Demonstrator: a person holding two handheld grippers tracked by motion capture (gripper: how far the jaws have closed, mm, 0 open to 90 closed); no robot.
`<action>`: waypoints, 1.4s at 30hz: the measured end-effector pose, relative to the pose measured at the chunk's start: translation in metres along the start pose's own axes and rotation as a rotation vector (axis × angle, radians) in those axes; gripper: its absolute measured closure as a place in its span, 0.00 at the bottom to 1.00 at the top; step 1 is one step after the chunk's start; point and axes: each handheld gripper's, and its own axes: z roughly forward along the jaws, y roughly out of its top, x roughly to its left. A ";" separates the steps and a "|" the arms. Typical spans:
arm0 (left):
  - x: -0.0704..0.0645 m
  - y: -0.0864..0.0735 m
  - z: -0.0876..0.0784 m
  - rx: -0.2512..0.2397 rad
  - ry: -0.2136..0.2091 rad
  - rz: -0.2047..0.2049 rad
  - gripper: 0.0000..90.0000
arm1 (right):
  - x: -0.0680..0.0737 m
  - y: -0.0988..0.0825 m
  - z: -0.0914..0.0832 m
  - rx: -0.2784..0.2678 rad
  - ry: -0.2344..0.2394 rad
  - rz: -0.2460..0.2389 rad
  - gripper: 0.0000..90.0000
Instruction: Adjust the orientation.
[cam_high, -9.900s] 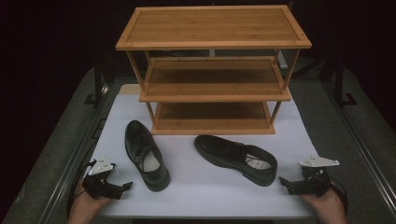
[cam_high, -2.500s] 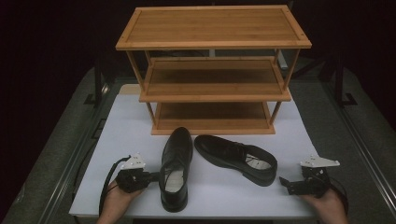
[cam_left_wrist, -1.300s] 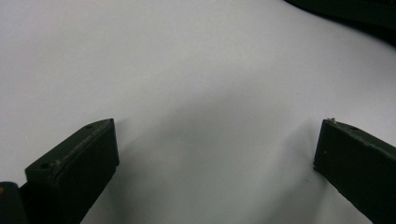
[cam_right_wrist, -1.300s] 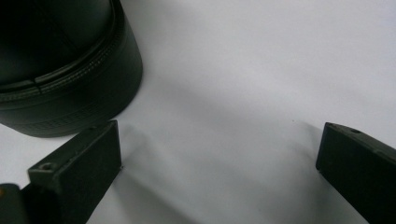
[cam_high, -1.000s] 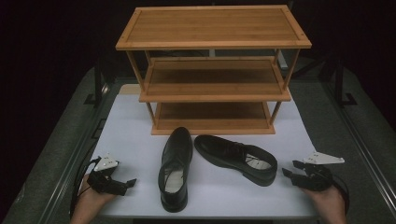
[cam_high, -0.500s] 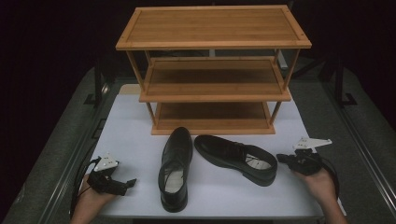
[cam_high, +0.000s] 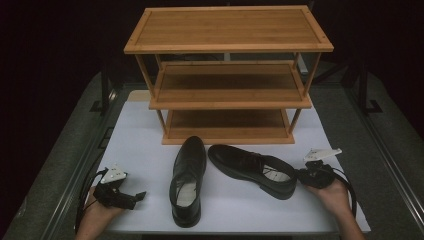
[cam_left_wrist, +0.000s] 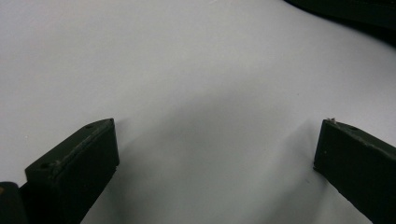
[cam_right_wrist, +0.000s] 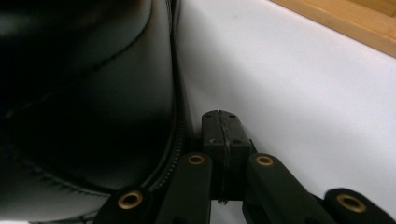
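Note:
Two black leather shoes lie on the white mat (cam_high: 140, 150) in front of a wooden rack (cam_high: 227, 75). The left shoe (cam_high: 187, 180) points its toe at the rack. The right shoe (cam_high: 252, 170) lies aslant, heel toward the right. My right gripper (cam_high: 300, 176) is at that heel; in the right gripper view its jaws (cam_right_wrist: 221, 123) are shut together with nothing between them, right beside the shoe's heel (cam_right_wrist: 84, 93). My left gripper (cam_high: 137, 196) rests on the mat to the left of the left shoe, open (cam_left_wrist: 217, 135) over bare mat.
The rack has three shelves; its lowest shelf (cam_high: 227, 122) stands just behind the shoes' toes, and its base edge (cam_right_wrist: 345, 23) shows in the right gripper view. Dark table borders run along both sides of the mat. A shoe's edge (cam_left_wrist: 355, 9) shows at the left gripper view's top right.
My right gripper has moved left across the mat to the right shoe's heel. The left gripper and both shoes have kept still over the last second.

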 end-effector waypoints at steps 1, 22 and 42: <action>0.000 0.000 0.000 0.001 0.000 0.000 0.00 | 0.000 0.000 0.000 0.002 0.009 0.001 1.00; 0.000 0.000 0.000 0.000 -0.001 0.000 0.00 | 0.042 -0.010 -0.008 0.035 0.077 -0.084 1.00; 0.000 0.000 0.000 0.002 -0.002 0.000 0.00 | 0.077 0.003 0.006 0.053 0.205 -0.191 1.00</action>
